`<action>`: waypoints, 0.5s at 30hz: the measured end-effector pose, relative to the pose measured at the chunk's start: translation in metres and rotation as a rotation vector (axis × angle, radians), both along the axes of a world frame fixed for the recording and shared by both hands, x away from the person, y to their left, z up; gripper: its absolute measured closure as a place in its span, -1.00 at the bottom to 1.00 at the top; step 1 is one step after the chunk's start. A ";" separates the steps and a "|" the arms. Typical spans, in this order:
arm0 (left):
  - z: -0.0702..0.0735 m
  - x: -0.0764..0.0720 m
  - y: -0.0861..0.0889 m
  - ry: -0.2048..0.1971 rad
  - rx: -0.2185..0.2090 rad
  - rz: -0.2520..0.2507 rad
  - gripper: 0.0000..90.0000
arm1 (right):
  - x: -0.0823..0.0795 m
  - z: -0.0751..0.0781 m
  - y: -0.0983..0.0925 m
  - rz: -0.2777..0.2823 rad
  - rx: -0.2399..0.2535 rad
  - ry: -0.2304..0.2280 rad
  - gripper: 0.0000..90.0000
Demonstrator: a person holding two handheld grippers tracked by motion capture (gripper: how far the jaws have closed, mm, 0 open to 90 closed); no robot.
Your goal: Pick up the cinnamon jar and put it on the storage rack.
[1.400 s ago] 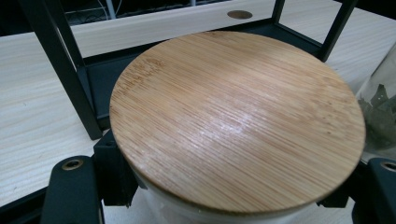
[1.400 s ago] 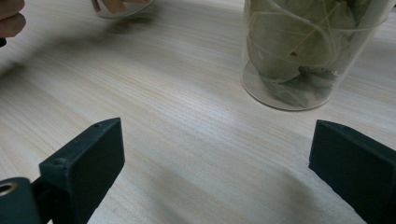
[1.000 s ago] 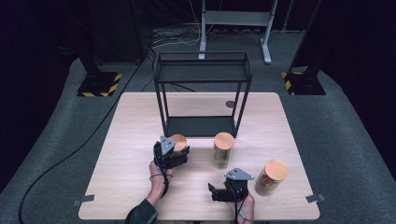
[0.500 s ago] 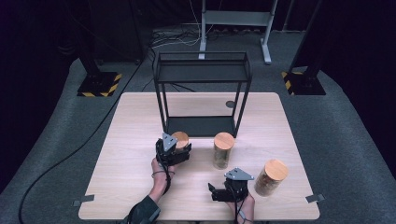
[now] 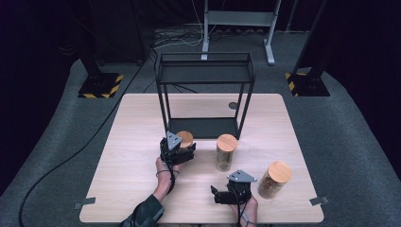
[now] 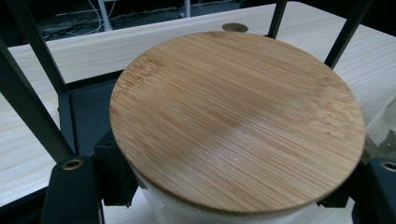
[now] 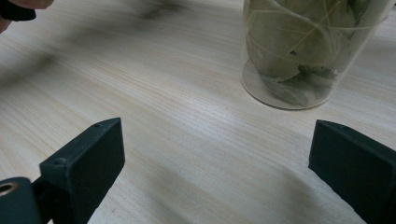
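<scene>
My left gripper (image 5: 182, 147) is shut on a jar with a round bamboo lid (image 5: 185, 139), just in front of the black wire rack (image 5: 204, 71). In the left gripper view the lid (image 6: 233, 116) spreads wide over a pale jar body, with a black pad (image 6: 114, 179) against its left side. My right gripper (image 5: 216, 194) stands open near the table's front edge, its jaws wide apart over bare wood (image 7: 215, 158) with nothing between them. A clear jar of dried leaves (image 7: 308, 51) stands ahead of it to the right.
A second bamboo-lidded jar (image 5: 226, 151) stands mid-table and a third (image 5: 274, 179) at the front right. The rack's dark bottom shelf (image 5: 203, 127) rests on the table. A small dark disc (image 5: 232, 105) lies beside the rack. Stand bases with hazard stripes (image 5: 99, 85) sit on the floor behind.
My left gripper has edged a little toward the rack with the jar in it. The right gripper has kept still and open.
</scene>
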State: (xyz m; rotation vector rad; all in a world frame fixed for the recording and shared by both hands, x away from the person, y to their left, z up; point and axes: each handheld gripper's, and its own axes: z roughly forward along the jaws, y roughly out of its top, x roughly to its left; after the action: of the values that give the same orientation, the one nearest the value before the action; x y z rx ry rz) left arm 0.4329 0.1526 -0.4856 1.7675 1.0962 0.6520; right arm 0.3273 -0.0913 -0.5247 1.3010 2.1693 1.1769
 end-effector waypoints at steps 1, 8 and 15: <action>0.000 0.001 0.000 0.000 -0.002 0.001 -0.44 | 0.000 0.000 0.000 0.001 0.000 0.000 -0.94; 0.002 0.005 -0.001 -0.008 0.001 0.005 -0.44 | 0.000 0.000 0.000 -0.001 0.003 -0.002 -0.94; 0.005 0.009 -0.002 -0.013 0.001 0.010 -0.44 | 0.000 0.000 0.000 -0.001 0.002 -0.001 -0.94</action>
State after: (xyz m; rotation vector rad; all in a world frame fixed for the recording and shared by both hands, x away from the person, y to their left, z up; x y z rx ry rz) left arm 0.4419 0.1509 -0.4804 1.7573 1.0964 0.6687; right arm 0.3272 -0.0916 -0.5247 1.3021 2.1664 1.1799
